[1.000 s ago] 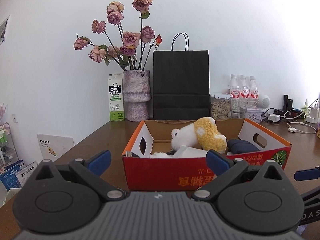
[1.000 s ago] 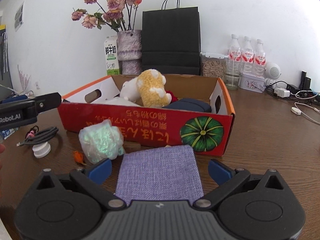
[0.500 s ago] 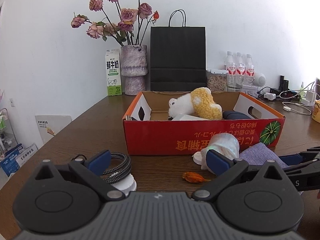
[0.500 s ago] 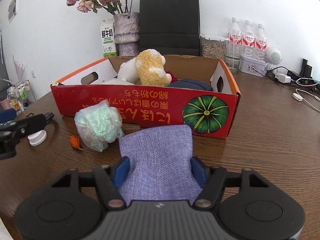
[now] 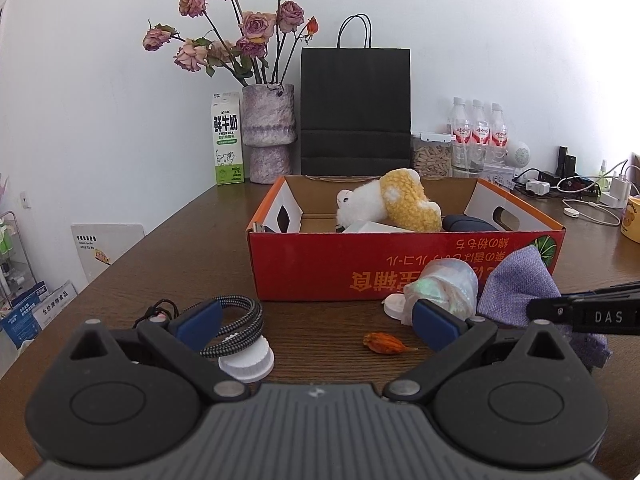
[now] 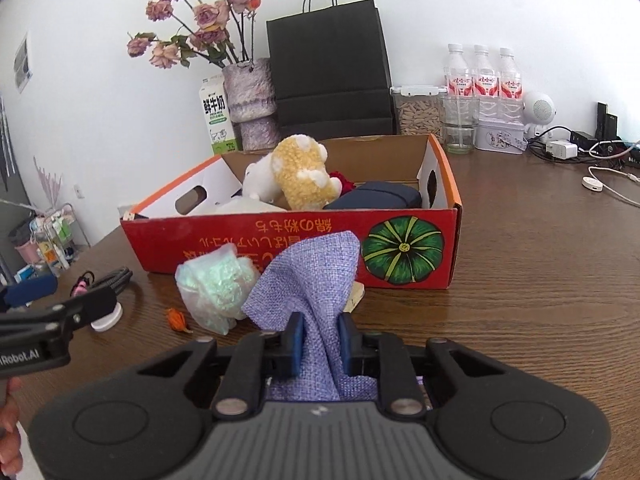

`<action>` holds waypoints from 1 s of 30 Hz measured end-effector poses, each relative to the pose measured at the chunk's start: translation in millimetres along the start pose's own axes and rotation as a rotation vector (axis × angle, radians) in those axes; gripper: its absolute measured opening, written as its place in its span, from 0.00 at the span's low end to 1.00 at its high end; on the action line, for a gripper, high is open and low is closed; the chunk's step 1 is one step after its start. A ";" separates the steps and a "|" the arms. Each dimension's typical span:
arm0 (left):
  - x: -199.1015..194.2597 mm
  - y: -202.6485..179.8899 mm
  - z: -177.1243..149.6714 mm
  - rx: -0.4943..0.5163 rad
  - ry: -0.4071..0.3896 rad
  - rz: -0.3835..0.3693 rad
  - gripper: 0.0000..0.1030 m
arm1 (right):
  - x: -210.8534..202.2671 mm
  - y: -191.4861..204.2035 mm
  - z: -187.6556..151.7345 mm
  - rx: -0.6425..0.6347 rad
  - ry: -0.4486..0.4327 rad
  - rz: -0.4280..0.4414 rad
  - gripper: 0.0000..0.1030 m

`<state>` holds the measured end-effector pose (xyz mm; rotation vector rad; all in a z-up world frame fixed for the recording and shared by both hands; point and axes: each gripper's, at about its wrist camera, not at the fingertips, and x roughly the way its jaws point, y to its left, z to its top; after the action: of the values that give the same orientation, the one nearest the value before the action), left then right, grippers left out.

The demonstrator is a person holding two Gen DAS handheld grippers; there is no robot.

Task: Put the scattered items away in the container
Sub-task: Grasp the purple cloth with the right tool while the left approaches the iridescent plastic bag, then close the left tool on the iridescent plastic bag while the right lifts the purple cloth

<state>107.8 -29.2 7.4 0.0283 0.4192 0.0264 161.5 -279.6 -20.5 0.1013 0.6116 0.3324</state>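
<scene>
- Your right gripper (image 6: 320, 338) has its jaws closed on a bunched fold of the purple cloth (image 6: 316, 276); the cloth stands up in a peak ahead of the jaws, and its tail lies under the gripper body.
- Your left gripper (image 5: 316, 322) has its jaws spread wide and holds nothing. It hovers low over the worktop (image 5: 192, 256), with a white cap (image 5: 248, 360) and a coiled braided cable (image 5: 236, 326) near its left finger.
- Just beyond the cloth, on the worktop near the box's front wall, lie a crumpled clear bag with green inside (image 6: 216, 288) and a small orange scrap (image 6: 177, 319).
- The container is the red cardboard box (image 6: 304, 248), standing on the worktop straight ahead. It already holds a yellow and white plush toy (image 6: 296, 178) and a dark pouch (image 6: 376, 196).
- The step in hand looks like carrying the cloth into the box. Lift high enough that the hanging tail clears the front wall, or it may catch on the rim or drag the bag along.
- Keep the jaws tight until the cloth is over the open interior; fabric pinched at a fold can slip.
- Aim for the free space beside the pouch, then release and let the cloth settle.
- Keep your left gripper clear of the right one's path; the cable and cap look like its nearest next picks.
</scene>
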 end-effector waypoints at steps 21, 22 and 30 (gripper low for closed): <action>20.8 -35.8 1.6 0.057 0.041 -0.063 1.00 | -22.0 -33.5 4.0 0.106 -0.085 -0.026 0.16; 23.9 -39.2 2.3 0.062 0.043 -0.070 1.00 | -21.7 -35.8 3.8 0.112 -0.086 -0.029 0.16; 54.6 -66.6 8.9 0.099 0.081 -0.102 1.00 | -21.8 -43.6 3.2 0.126 -0.094 -0.035 0.16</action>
<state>162.6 -94.2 -8.9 0.1036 0.5019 -0.0938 158.6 -327.9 -14.3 0.2261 0.5398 0.2536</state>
